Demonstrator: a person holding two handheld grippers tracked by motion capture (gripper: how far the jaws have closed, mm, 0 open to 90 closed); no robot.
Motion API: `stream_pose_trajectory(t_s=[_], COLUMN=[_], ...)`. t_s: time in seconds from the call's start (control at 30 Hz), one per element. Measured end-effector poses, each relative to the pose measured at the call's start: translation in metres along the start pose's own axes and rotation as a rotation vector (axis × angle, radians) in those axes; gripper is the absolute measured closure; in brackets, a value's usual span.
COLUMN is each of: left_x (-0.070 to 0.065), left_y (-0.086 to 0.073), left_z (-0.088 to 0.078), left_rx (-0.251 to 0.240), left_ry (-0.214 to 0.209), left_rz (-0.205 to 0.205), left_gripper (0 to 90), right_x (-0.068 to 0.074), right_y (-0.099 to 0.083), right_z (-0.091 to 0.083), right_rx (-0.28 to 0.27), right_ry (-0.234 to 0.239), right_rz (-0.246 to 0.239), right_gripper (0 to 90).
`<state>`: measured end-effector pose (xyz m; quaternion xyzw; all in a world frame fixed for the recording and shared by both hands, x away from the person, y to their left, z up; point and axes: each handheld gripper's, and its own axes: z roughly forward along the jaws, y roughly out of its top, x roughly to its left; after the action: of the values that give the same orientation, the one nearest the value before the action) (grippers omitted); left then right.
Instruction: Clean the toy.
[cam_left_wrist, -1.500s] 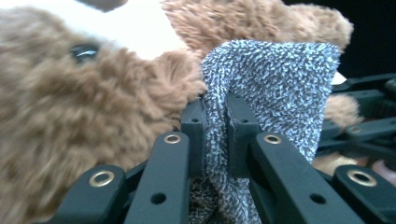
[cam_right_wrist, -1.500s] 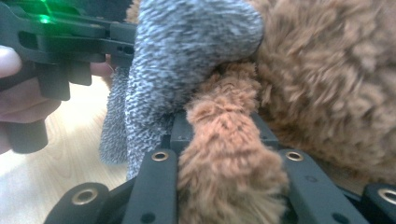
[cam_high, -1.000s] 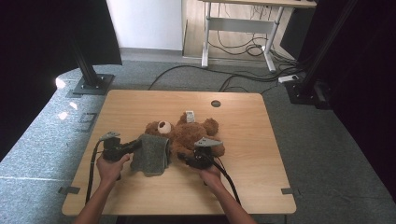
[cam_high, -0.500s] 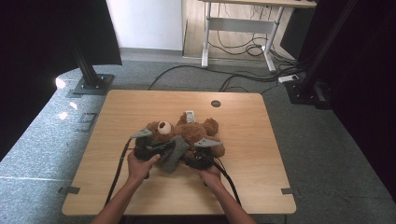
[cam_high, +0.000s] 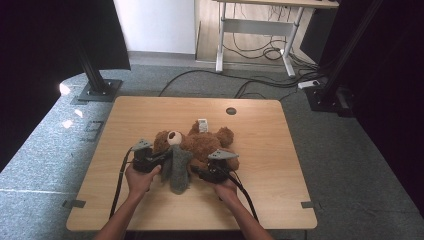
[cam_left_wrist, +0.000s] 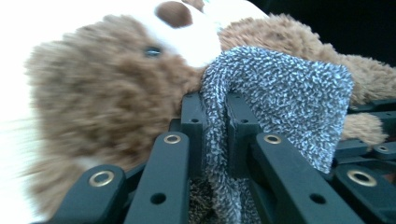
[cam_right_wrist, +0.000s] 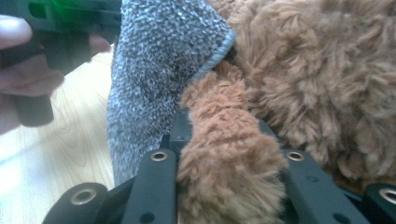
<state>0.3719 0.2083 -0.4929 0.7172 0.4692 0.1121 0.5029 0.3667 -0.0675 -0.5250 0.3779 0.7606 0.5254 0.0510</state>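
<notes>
- Left tongs (cam_high: 159, 159) are clamped on a fold of the grey knitted garment (cam_high: 178, 169); the left gripper view shows the knit (cam_left_wrist: 219, 140) squeezed thin between the two black jaws, right against the teddy bear's head (cam_left_wrist: 112, 93).
- Risk here, as I judge it: the pinch is on a narrow ridge of loose knit, so a hard sideways tug could slip the fabric out or stretch it rather than draw it over the bear.
- That garment drapes from the bear's neck down onto the counter (cam_high: 150, 115), between the two hands.
- Teddy bear (cam_high: 200, 142) lies on its back near the counter's middle, head toward the left hand (cam_high: 139, 179).
- Right tongs (cam_high: 196, 172) are clamped on a brown plush limb (cam_right_wrist: 224, 177), fur bulging between the jaws in the right gripper view, with the grey knit's edge (cam_right_wrist: 159, 60) just beside it.
- Risk on this side: soft pile compresses, so the limb could slide free, and the whole light bear may drag across the counter if the two pulls oppose each other.
- Both forearms come in low from the near edge, wrists level, tongs pointing inward toward each other.
</notes>
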Motion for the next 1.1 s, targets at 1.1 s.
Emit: stream_pose_trajectory(t_s=[1.1], left_x=[0.057], left_y=[-0.009], left_z=[-0.022], left_rx=[-0.022], left_ry=[0.065], left_rz=[-0.148], left_gripper=[79.4], right_x=[-0.021], right_y=[0.015], right_z=[-0.104], right_rx=[-0.135], right_ry=[-0.173], right_rz=[-0.037], right_gripper=[38.7])
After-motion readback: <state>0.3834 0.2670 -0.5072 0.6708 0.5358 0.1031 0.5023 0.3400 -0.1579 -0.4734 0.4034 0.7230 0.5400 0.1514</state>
